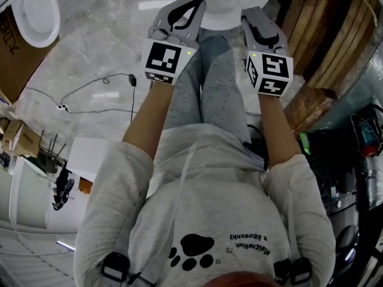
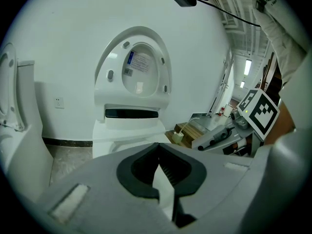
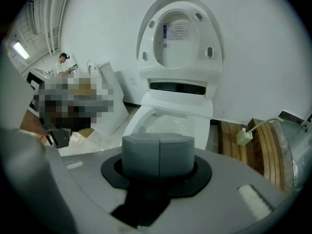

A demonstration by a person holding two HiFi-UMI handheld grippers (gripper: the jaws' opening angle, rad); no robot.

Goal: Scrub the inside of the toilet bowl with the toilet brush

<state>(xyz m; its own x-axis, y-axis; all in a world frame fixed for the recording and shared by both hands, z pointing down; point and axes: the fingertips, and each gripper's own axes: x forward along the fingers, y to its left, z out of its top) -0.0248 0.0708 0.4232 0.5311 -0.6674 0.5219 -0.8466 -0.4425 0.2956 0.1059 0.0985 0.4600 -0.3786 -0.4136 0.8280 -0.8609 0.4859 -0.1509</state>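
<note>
Before the toilet (image 3: 163,118), the right gripper (image 3: 159,147) has its two grey jaws pressed together, so that only a thin seam shows between them, and they pinch nothing. The left gripper (image 2: 158,147) is closed too: its dark pads meet at the tips, and only a narrow pale slit is seen lower between them. From the head view, both grippers are held side by side in front of the person's legs, the left gripper (image 1: 192,3) and the right gripper (image 1: 251,15), each near the front rim of the toilet (image 1: 230,8) but not touching it.

Beyond the jaws the toilet bowl (image 3: 165,123) is open and white, and the lid (image 3: 181,33) stands upright against the white wall, with a printed label on its inner side. At the left of the toilet stands a second toilet (image 3: 105,99), well apart from it. At the right of the toilet lies a wooden pallet (image 3: 256,152), and on it rests a small white piece (image 3: 242,136) with a thin cable, perhaps a plug. On the grey marble floor (image 1: 102,37), left of the toilet, a black cable (image 1: 99,84) runs loosely.
</note>
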